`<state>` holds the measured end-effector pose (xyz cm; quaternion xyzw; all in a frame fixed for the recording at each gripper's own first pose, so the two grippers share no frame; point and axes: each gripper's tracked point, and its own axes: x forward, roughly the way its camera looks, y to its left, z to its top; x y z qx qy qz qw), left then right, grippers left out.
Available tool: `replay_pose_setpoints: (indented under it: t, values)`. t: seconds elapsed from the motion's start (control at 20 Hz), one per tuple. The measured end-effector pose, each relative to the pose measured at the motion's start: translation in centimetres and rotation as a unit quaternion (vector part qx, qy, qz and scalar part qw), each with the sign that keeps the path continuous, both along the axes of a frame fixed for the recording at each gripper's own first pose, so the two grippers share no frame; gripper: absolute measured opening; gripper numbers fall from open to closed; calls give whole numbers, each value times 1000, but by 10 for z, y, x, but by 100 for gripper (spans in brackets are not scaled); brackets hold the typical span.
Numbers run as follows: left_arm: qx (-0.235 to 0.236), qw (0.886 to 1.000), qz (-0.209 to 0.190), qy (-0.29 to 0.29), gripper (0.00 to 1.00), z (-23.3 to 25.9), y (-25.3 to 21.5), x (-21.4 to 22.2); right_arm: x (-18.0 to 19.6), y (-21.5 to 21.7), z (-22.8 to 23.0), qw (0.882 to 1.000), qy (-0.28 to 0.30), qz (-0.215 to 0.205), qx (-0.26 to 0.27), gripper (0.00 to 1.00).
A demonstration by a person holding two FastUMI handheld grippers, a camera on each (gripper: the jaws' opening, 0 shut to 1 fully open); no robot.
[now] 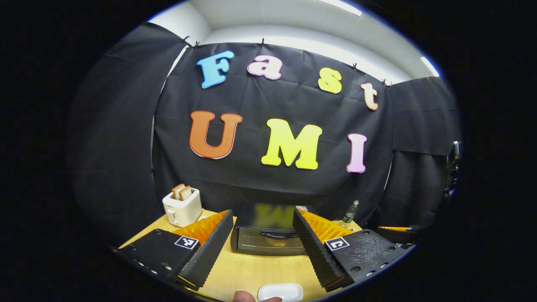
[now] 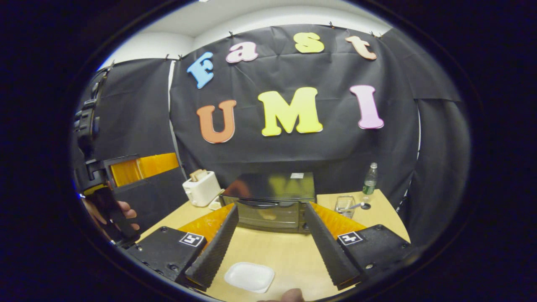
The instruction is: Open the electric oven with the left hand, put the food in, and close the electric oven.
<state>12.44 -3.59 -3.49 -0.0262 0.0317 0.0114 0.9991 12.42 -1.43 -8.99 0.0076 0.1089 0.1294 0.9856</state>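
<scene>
Left gripper view places the electric oven point(image 1: 268, 235) straight ahead, framed between the fingers of the left tongs point(image 1: 262, 245), which are spread wide and hold nothing. The oven stands at the far side of the tabletop point(image 1: 247, 272) with its door shut. The door handle point(image 1: 275, 235) runs horizontally along the top edge of the door, across the tongs' line of approach. A white plate point(image 1: 280, 292) lies on the near tabletop, below the tongs; what sits on it cannot be told.

In the right gripper view, the right tongs point(image 2: 270, 247) are also spread and empty, with the oven ahead and the plate just beneath. The left tongs appear to be the better aligned with the handle. The coming move likely calls for a forward reach, closing over the handle from above.
</scene>
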Motion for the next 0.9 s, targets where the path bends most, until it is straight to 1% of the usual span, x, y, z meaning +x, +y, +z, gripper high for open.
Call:
replay_pose_setpoints:
  t: [0.1, 0.15, 0.25, 0.4, 0.5, 0.6, 0.75, 0.9]
  values:
    - [17, 1000, 1, -10, 94, 15, 15, -38, -31, 28, 14, 1000, -13, 21, -1, 100]
    - [16, 1000, 3, -16, 94, 23, 17, -54, -45, 39, 23, 999, -23, 28, 0, 100]
    - [7, 1000, 1, -25, 93, 37, 20, -89, -70, 52, 35, 999, -39, 33, 4, 100]
    - [10, 999, 8, -33, 94, 43, 29, -134, -111, 65, 46, 998, -55, 34, 2, 100]
    - [15, 999, 7, -29, 93, 39, 31, -164, -136, 68, 48, 997, -66, 28, -1, 100]
    - [12, 1000, 8, -13, 94, 28, 28, -185, -159, 66, 47, 997, -72, 13, -1, 100]
    - [15, 1000, -16, -5, 94, 24, 8, -206, -184, 59, 43, 998, -61, -11, -1, 100]
    - [12, 999, -36, -6, 94, 25, -1, -220, -201, 52, 54, 997, -75, -27, -7, 100]
